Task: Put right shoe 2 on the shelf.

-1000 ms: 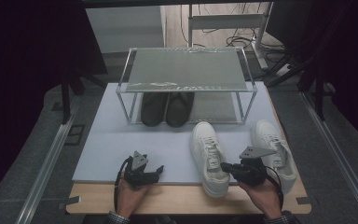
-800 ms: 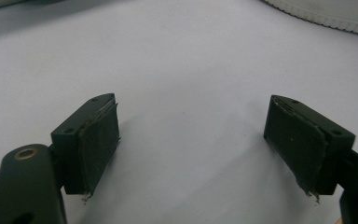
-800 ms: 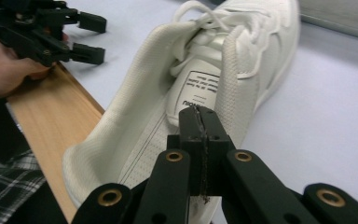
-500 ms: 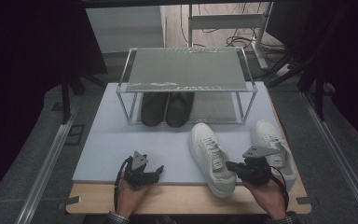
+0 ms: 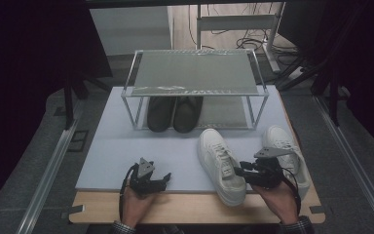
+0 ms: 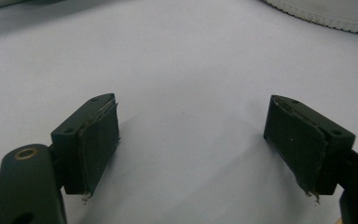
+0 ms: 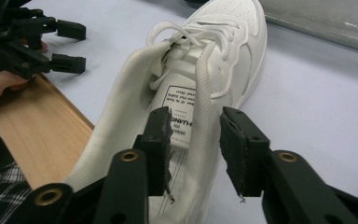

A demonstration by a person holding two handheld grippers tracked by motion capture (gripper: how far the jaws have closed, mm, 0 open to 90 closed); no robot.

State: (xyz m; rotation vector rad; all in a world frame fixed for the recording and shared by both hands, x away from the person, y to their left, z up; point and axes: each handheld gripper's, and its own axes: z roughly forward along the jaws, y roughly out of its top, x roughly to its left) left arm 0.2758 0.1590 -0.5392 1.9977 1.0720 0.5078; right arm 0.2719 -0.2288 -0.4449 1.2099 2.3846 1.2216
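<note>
— White leather, that sneaker (image 5: 221,163) lying right of centre in the high view, toe toward the shoe rack (image 5: 195,80) at top centre. The right gripper (image 5: 243,171) sits at its collar.

— Is it clamped on?

— Not that I can see. In the right gripper view the jaws have just been opening; the inner wall of the collar runs up between them, but the pads stand off it on both sides. Looks like a release, or a re-grip.

— And the other shoe?

— The second white sneaker (image 5: 285,146) lies just beyond the right hand, toward the right edge. A dark pair (image 5: 174,113) already stands on the lower level of the rack.

— The left gripper (image 5: 157,181)?

— Low in the frame near the tabletop (image 5: 107,141) edge, jaws wide apart, nothing between them.

— So what's next?

— I'd judge the pair is being lined up for the rack. The next move calls for closing firmly on the collar, then lifting the sneaker clear without dragging the lace.
</note>
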